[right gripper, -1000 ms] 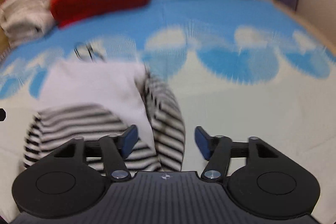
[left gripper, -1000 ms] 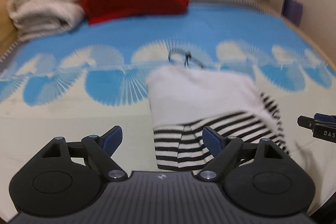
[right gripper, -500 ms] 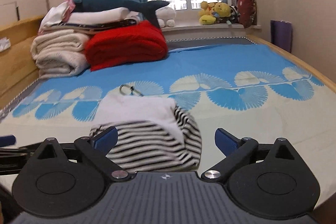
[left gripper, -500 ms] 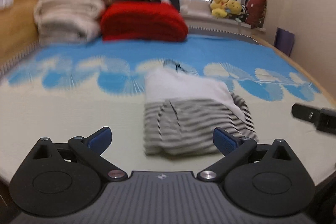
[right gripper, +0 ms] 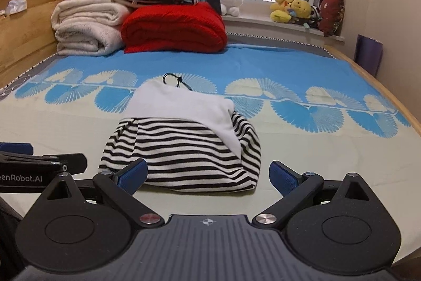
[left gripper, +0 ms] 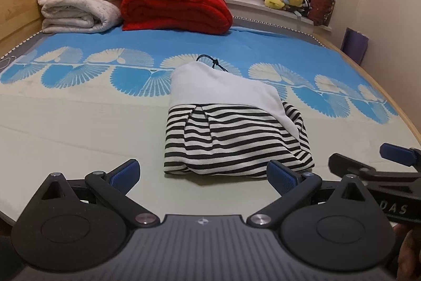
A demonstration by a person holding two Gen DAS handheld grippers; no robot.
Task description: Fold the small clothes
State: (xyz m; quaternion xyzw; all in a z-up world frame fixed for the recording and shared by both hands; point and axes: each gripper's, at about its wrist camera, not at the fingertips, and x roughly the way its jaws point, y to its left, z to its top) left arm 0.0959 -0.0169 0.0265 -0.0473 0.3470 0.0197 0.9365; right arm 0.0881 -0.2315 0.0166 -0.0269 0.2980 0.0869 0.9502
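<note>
2 grippers, your left gripper [left gripper: 202,174] and right gripper [right gripper: 208,174], have just been opening and now gape empty, short of the folded striped garment [left gripper: 236,138] on the bed [left gripper: 65,128]. Brush its loose white flap and the fold could spring open.

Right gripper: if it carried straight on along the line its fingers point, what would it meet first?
Most likely the folded striped garment, lying on the bed just ahead. The open right gripper holds nothing; how far off the garment lies is hard to judge.
</note>
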